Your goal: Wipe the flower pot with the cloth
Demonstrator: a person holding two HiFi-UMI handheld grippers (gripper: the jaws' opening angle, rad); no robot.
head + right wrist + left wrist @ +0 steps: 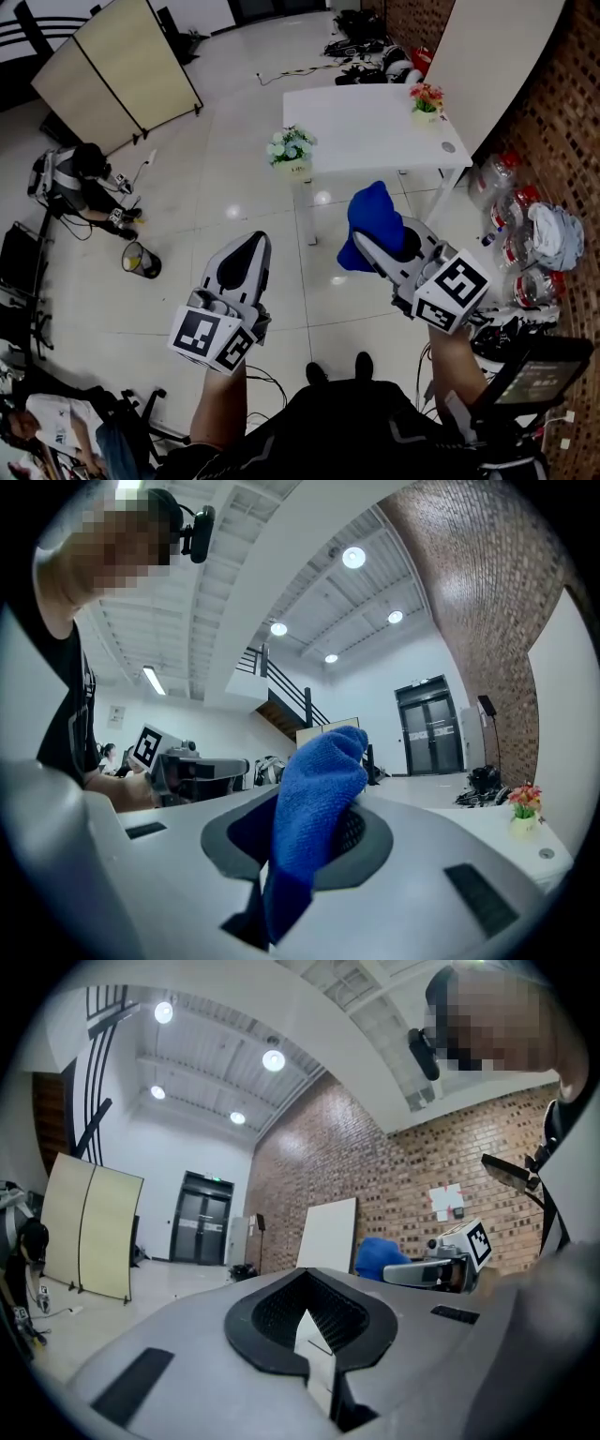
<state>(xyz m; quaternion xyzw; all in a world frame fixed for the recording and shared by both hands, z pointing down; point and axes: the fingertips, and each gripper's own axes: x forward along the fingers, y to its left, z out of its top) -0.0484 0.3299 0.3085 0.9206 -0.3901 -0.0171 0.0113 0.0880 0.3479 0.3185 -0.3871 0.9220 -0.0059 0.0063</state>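
Note:
Two small flower pots stand on a white table ahead of me. One with white and green flowers is at its near left corner; one with red flowers is at the far right, also seen in the right gripper view. My right gripper is shut on a blue cloth, which bunches up out of the jaws. My left gripper is shut with nothing in it. Both grippers hang well short of the table, above the floor.
Beige folding screens stand at the far left. A black bin and a person sitting on the floor are to the left. Bags of bottles line the brick wall at right. A white board leans there.

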